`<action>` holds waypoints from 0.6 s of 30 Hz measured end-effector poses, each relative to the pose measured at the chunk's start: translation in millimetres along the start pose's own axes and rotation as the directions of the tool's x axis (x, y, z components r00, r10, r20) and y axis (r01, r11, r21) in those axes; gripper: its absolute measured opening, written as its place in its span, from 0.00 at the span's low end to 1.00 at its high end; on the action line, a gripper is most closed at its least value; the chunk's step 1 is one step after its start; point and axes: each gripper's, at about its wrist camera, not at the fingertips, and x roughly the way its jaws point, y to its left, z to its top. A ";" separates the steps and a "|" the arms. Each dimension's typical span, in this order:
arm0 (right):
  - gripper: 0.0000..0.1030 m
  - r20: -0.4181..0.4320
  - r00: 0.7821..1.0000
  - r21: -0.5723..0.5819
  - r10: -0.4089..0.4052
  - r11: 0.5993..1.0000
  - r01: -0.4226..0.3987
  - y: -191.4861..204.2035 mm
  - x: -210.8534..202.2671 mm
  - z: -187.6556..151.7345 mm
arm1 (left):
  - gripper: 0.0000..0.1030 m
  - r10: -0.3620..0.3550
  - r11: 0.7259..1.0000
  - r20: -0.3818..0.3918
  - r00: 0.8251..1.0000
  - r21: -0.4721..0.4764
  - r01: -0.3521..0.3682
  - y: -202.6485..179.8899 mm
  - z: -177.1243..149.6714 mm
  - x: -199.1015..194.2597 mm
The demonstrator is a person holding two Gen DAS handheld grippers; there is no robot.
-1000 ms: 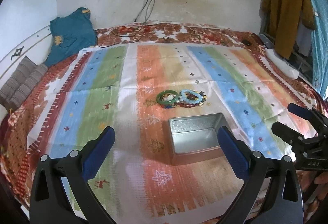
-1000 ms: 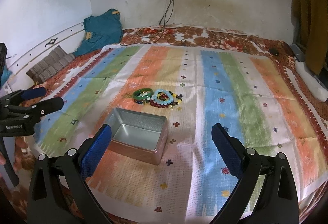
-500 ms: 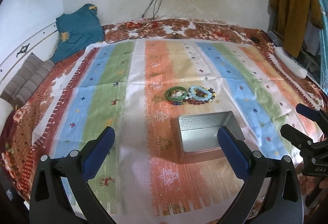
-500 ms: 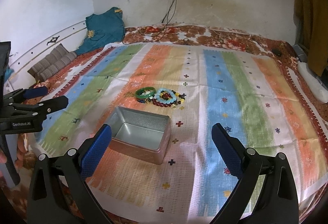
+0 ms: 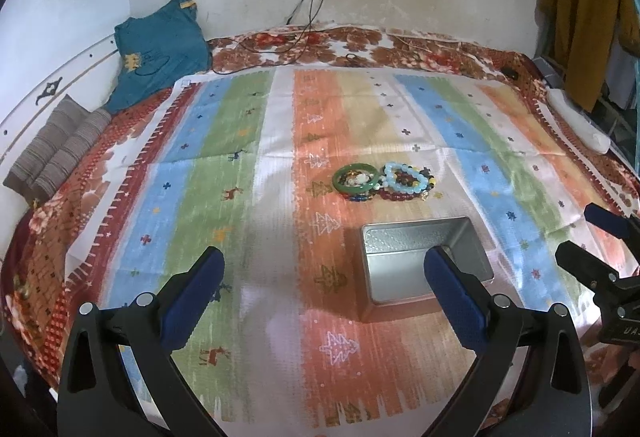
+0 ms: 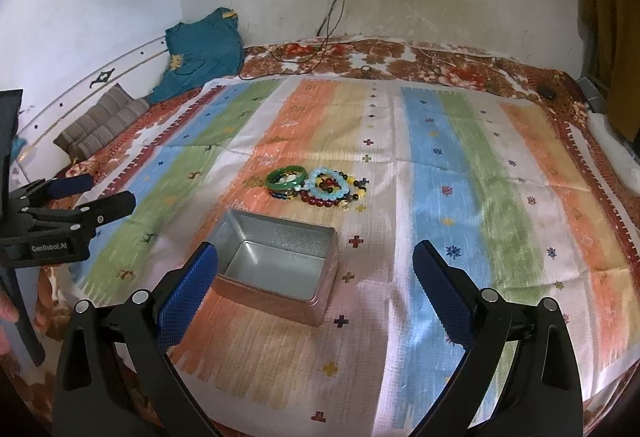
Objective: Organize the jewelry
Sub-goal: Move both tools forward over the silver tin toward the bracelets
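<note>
Beyond the tin, on the striped cloth [image 5: 224,141]: the bracelet pile [image 5: 384,183], untouched.
Tin [image 6: 276,265]: open, nothing visible inside, nearest the grippers.
Left gripper [image 5: 324,273]: fingers spread wide, holding nothing, well short of the pile.
Right gripper [image 6: 316,269]: likewise spread and unladen.
Green bangle [image 6: 287,177]: judged rigid, smooth, likely brittle; take across the rim, gently.
Pale blue beaded bracelet [image 6: 332,185]: judged light, limp, prone to roll; pinch one span of beads.
Risk: strands overlap and may lift together.

green bangle [image 5: 355,179], pale-blue bead bracelet [image 5: 404,179], silver tin [image 5: 424,261]
</note>
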 end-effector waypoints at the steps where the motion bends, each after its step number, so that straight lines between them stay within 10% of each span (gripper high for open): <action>1: 0.96 0.001 1.000 0.001 -0.009 1.000 0.009 -0.2 0.9 1.6 | 0.95 -0.002 1.000 -0.001 1.000 0.003 0.002 -0.5 0.7 1.5; 18: 0.96 -0.047 0.999 0.025 -0.028 0.999 0.029 -6.8 35.8 27.7 | 0.95 0.017 1.000 -0.053 0.998 0.013 -0.016 2.6 22.4 37.4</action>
